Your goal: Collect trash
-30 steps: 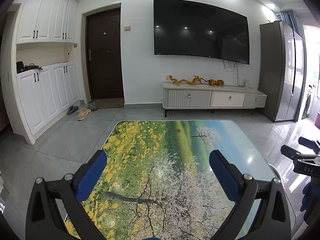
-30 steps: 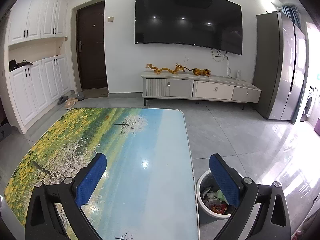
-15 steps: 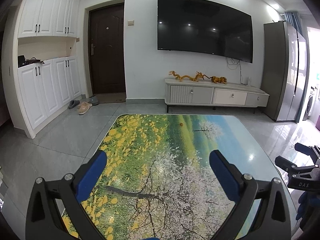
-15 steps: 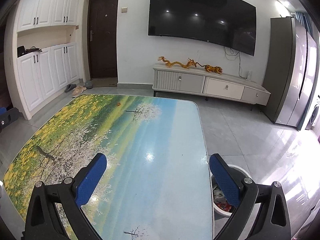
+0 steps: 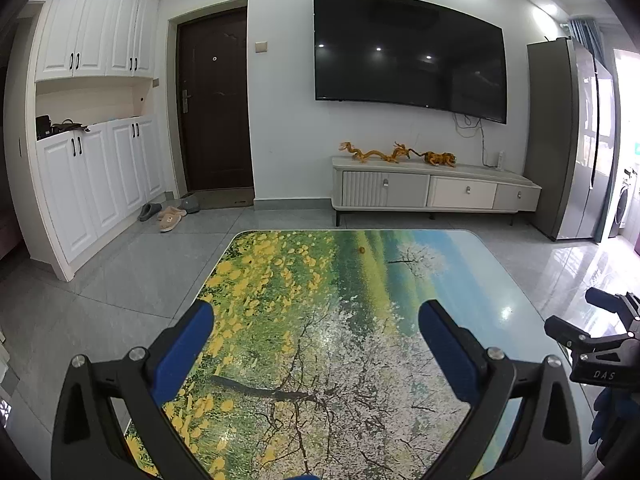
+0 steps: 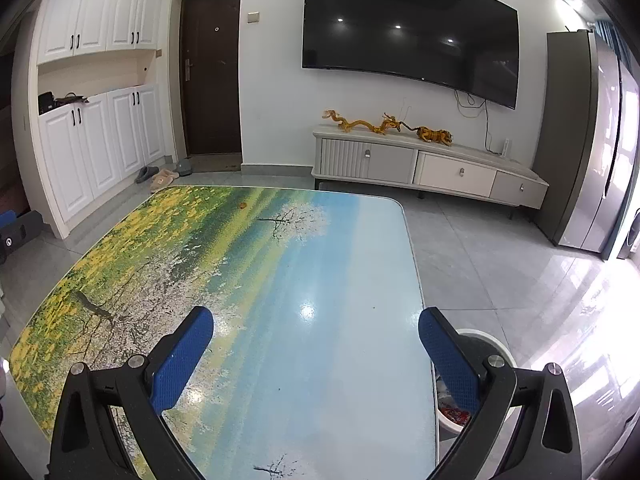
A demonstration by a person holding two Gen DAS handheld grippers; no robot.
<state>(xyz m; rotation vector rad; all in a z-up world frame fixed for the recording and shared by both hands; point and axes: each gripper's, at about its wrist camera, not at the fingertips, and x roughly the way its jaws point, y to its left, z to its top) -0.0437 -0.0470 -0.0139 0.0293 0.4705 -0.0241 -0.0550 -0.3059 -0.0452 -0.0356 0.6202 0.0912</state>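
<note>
A: It's a living room, with a television (image 5: 408, 50) on the wall and a low table (image 6: 320, 280) printed with a landscape scene up front.

B: How far along is the trash collecting?

A: Nearly finished, I'd judge. The table looks clear except for one small orange scrap (image 6: 242, 205) at about eleven o'clock, near the far edge.

B: And the bin?

A: The white trash bin (image 6: 486, 338) stands on the floor just beside the table's right edge, at about four o'clock. There are crumpled wrappers inside, some of them red; the rest is hidden.

B: Grippers?

A: The left gripper (image 5: 314, 334) and the right gripper (image 6: 316, 336) both have jaws spread wide, holding nothing, hovering over the table.
</note>
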